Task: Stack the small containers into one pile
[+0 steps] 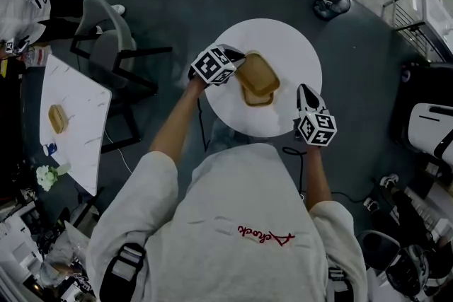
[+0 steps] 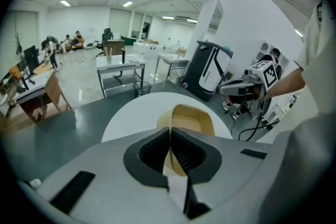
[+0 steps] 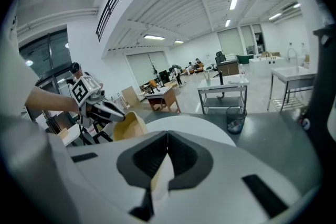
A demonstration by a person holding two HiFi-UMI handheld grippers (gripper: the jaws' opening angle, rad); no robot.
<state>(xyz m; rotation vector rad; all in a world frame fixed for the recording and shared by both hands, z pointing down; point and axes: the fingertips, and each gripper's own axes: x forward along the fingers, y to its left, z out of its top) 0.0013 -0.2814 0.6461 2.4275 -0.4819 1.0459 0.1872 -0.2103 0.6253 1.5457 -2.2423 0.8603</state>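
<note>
Closest below, grey sweatshirt [image 1: 233,223] with red cursive script, unreadable from above. On round white table [image 1: 297,53], near its centre, two tan rounded-rectangular plastic containers: upper container [image 1: 256,73] tilted over lower container [image 1: 259,99]. Left gripper [image 2: 170,136] clamped on upper container's rim. Right gripper [image 3: 168,136] closed, empty, at table's near-right edge. Open tabletop around; dark grey floor [image 1: 177,3] beyond.

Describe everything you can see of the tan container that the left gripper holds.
The tan container is a small, shallow, open tray with rounded corners and a raised rim. It is plain and matte, perhaps plastic or pulp, and looks empty. The left gripper is shut on its near rim wall. It seems slightly tilted over the round white table, above a second similar container whose edge shows beneath. Whether the two touch I cannot tell.
</note>
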